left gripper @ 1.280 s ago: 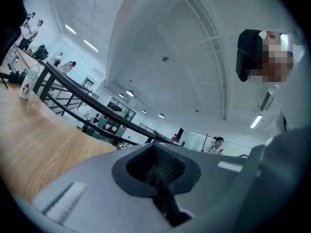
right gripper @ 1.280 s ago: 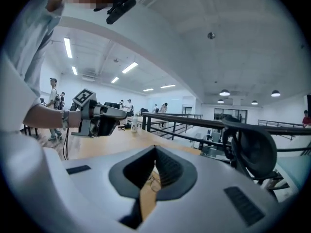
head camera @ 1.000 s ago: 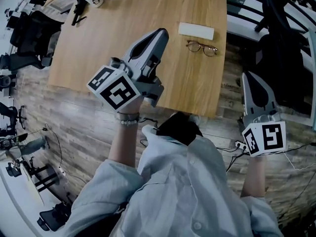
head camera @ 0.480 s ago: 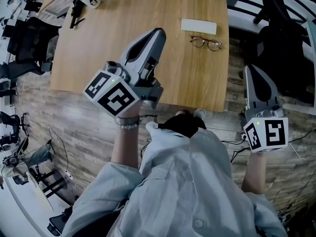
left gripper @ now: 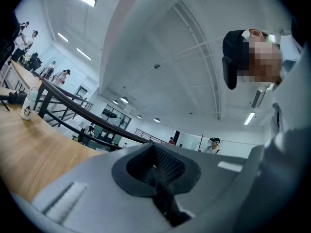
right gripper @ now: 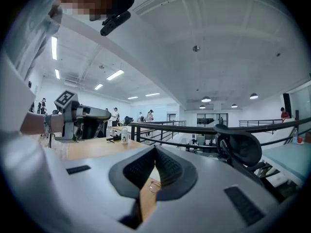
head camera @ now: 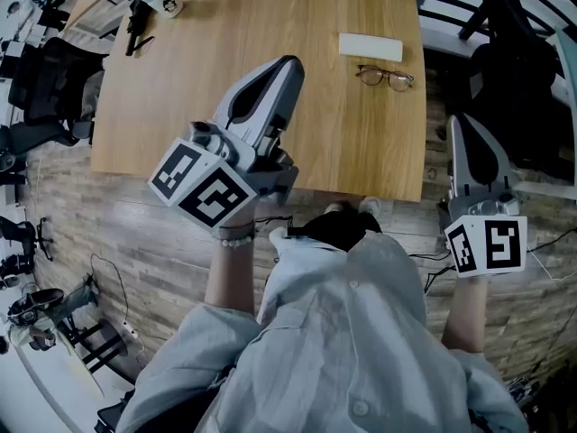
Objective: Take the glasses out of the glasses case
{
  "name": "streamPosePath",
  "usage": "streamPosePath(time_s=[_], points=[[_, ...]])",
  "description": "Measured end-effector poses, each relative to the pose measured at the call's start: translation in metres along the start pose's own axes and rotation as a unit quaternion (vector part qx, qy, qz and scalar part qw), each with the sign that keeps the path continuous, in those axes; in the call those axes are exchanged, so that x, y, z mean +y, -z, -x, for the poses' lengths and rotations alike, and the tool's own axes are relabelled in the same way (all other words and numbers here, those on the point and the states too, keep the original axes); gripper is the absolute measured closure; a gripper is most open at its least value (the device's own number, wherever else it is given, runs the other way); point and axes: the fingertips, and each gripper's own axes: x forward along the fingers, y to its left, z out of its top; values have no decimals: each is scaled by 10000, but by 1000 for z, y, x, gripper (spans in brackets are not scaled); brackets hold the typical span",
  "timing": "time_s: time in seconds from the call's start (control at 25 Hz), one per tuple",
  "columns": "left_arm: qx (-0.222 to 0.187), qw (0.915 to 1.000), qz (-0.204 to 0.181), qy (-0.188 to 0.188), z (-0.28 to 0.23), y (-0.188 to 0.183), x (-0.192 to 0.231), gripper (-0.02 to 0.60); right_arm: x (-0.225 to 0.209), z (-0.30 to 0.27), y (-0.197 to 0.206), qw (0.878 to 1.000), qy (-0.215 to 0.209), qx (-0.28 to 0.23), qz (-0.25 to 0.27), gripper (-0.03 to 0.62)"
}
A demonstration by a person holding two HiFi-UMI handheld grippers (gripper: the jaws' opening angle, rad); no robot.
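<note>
The glasses (head camera: 386,77) lie open on the wooden table (head camera: 225,79) near its far right corner. Just beyond them lies the flat white glasses case (head camera: 370,47), closed. My left gripper (head camera: 287,64) hovers over the table's middle, jaws shut and empty, well left of the glasses. My right gripper (head camera: 458,126) hangs off the table's right edge, also shut on nothing. In the right gripper view the glasses (right gripper: 153,186) show small past the closed jaws (right gripper: 155,149). The left gripper view shows only the shut jaws (left gripper: 154,147), a strip of the table and the ceiling.
A white bottle (head camera: 167,3) and a black tool (head camera: 135,27) sit at the table's far left corner. A black office chair (head camera: 518,70) stands right of the table, beyond my right gripper. Cables run over the plank floor (head camera: 135,233).
Both grippers have drawn back a little toward the person, the left one sliding left in the picture. The glasses and case lie as before.
</note>
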Motion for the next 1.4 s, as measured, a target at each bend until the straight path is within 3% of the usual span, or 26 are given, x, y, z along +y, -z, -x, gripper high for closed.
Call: streamPosePath(time_s=[0.64, 1.04, 1.4], points=[[247, 9976, -138, 635, 17, 16, -30, 578, 29, 44, -13, 9982, 566, -113, 189, 592], [-26, 9982, -147, 585, 8, 6, -46, 578, 15, 35, -30, 9987, 293, -248, 323, 592], [-233, 9977, -588, 264, 5, -14, -59, 578, 12, 23, -52, 9971, -76, -612, 456, 592]])
